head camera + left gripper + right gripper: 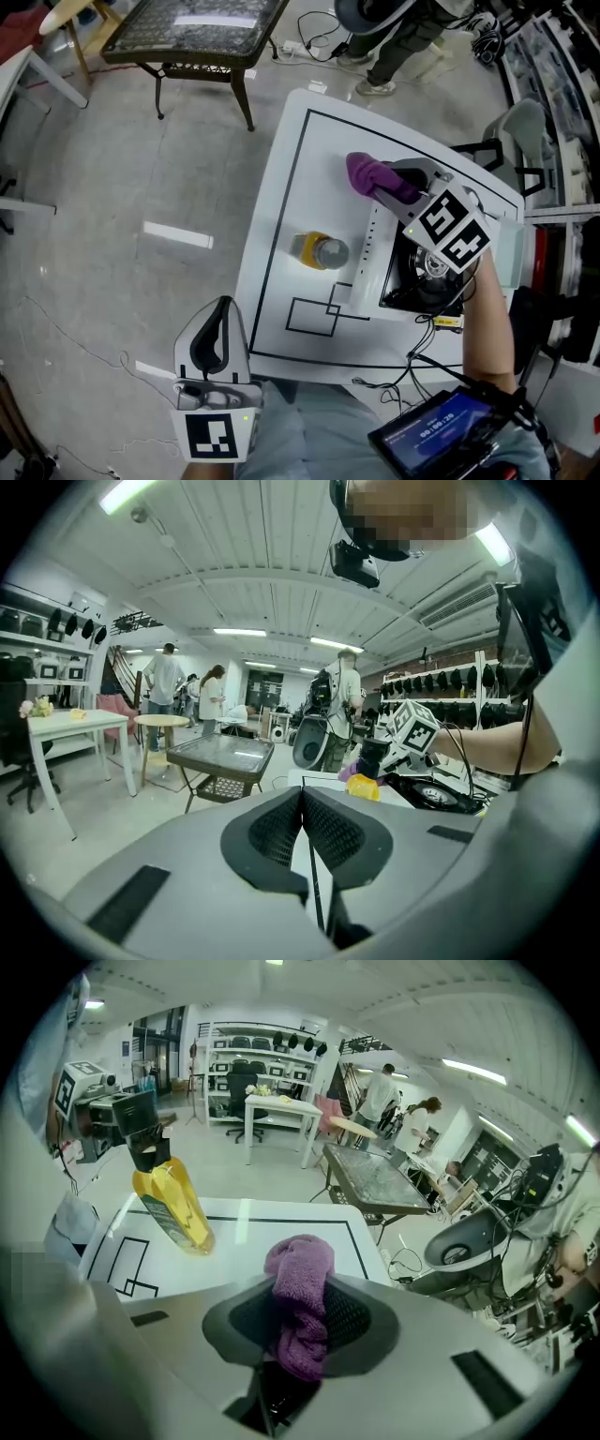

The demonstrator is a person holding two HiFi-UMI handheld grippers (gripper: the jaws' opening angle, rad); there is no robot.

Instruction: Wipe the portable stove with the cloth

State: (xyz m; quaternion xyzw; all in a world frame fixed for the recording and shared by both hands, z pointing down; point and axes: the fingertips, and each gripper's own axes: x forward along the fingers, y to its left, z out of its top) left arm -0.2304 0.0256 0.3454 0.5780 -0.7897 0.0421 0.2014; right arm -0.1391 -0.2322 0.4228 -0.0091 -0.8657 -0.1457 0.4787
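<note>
In the head view the portable stove [367, 264], white with a black burner, lies on the right side of the white table [281, 187]. My right gripper [392, 185] is shut on the purple cloth [370, 174] just beyond the stove's far end. In the right gripper view the bunched cloth [300, 1302] sticks out between the jaws of the gripper [298, 1321], above the tabletop. My left gripper [221, 311] hangs off the table's near left corner. Its jaws [302, 829] are shut with nothing between them. The stove [439, 795] shows far off in the left gripper view.
A yellow spray bottle [319, 250] stands on the table left of the stove, also visible as the bottle [173, 1204] and the bottle [364, 786]. Black outlines [314, 314] mark the tabletop. A glass-top side table [192, 28] and a person's legs [394, 47] lie beyond. A tablet [436, 433] sits near my body.
</note>
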